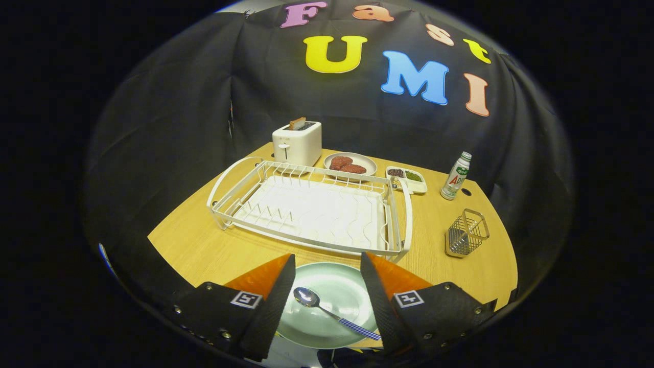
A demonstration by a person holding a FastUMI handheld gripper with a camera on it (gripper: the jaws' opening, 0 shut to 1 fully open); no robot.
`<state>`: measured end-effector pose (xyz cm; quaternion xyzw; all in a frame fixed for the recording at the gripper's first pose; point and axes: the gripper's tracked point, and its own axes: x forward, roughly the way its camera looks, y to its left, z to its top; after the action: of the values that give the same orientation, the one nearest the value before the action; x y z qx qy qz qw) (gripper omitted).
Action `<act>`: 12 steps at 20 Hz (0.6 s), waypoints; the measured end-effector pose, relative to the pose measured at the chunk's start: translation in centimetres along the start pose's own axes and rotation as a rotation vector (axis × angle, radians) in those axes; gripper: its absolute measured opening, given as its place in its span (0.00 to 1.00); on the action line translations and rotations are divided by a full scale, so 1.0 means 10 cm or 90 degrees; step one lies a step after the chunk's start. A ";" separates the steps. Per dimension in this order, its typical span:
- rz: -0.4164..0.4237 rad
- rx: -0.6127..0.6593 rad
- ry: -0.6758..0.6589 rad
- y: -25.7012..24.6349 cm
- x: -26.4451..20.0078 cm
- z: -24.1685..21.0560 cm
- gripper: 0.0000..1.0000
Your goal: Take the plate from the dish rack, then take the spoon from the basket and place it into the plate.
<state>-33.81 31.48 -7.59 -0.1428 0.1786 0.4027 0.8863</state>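
Tool (327,291) fingers stand wide apart over the near edge of the bench (204,245), with nothing held between them. Below and between them lies the pale green plate (347,291), close to the near edge of the bench, just in front of the white dish rack (311,209). The spoon (332,312) rests inside the plate, bowl toward the left finger, its blue-checked handle running out toward the right finger and reaching the plate's rim. The rack holds no dishes, and the small wire basket (466,234) near the right edge of the bench looks empty.

By the look of things, both halves of the task are done: plate out of the rack, spoon in the plate. What remains, as I judge it, is a clean retreat. To do that well, keep the fingers spread as they are and lift straight up and back, so that neither tip catches the spoon handle or nudges the plate toward the near edge. The right finger sits nearest the handle, so that side needs the most care

At the far edge stand a toaster (297,144), a dish of food (350,164), a small tray (406,178) and a bottle (456,176), all well apart from the work
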 end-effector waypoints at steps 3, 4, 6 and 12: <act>0.005 -0.004 -0.007 0.01 0.00 0.03 0.97; 0.001 -0.002 -0.015 -0.01 -0.01 0.06 0.97; -0.012 0.007 -0.037 -0.08 -0.05 0.19 0.97; -0.075 0.047 -0.187 -0.49 -0.44 1.02 0.97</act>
<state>-30.65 29.51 4.01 -0.0600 0.0529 0.3596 0.9297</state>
